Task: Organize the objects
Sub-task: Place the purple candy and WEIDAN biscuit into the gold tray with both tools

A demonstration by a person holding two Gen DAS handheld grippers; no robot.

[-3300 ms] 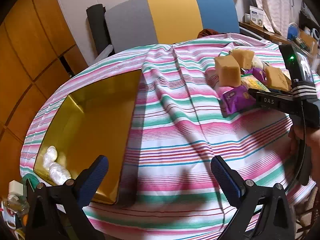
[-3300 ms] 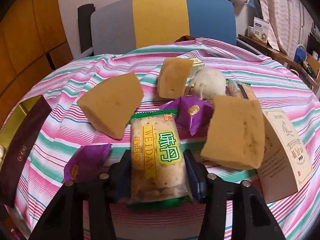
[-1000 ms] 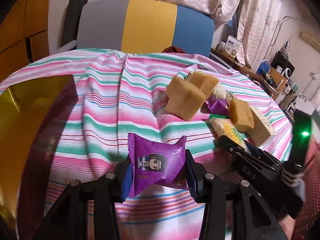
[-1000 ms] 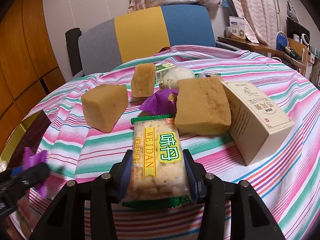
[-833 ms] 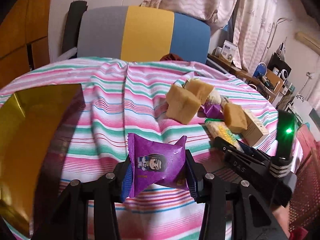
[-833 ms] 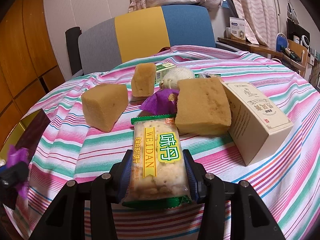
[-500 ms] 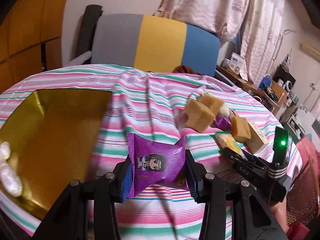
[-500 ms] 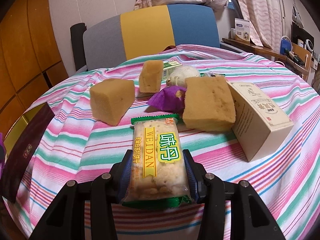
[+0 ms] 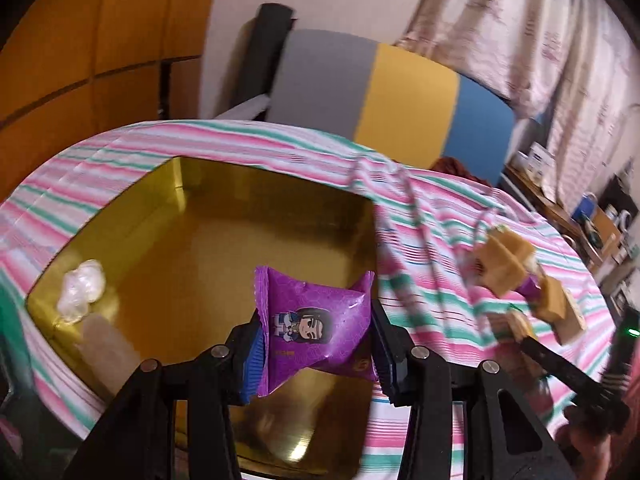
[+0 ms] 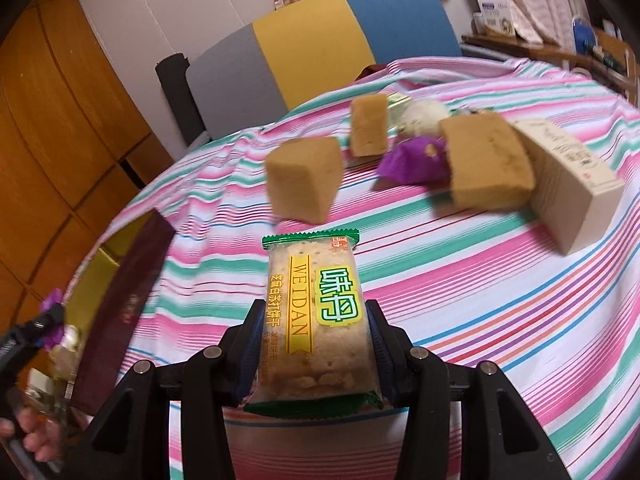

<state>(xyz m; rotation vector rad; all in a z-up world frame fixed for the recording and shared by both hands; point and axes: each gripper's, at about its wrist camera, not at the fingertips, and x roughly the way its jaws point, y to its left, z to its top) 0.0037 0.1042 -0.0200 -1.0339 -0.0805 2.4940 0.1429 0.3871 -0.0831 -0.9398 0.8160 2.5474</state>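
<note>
left wrist view: a round counter (image 9: 432, 280) under a pink, green and white striped cloth, with a grey, yellow and blue chair back (image 9: 384, 92) at 12 o'clock, orange wood panels at 10 o'clock and curtains at 1 o'clock. the left hand-held gripper (image 9: 316, 344) is clamped on one purple snack packet (image 9: 314, 330) printed with a cartoon figure, held above the open gold box (image 9: 192, 248). two clear-wrapped sweets (image 9: 82, 286) lie in the box at 9 o'clock. at 3 o'clock sit blurred tan sponge blocks (image 9: 502, 264); their count is unclear here.

right wrist view: the same striped cloth and chair, wood panels at 9 o'clock. the right hand-held gripper (image 10: 316, 348) is closed on one green-edged cracker pack (image 10: 314, 328) reading "weidan", held above the cloth. three tan blocks (image 10: 304, 178) stand at 12 to 1 o'clock, with one more purple wrapper (image 10: 416, 158), one pale round item (image 10: 422, 116) and one cream carton (image 10: 572, 180) at 2 o'clock; its print is unreadable. the gold box's dark outer wall (image 10: 120, 296) shows at 9 o'clock.
</note>
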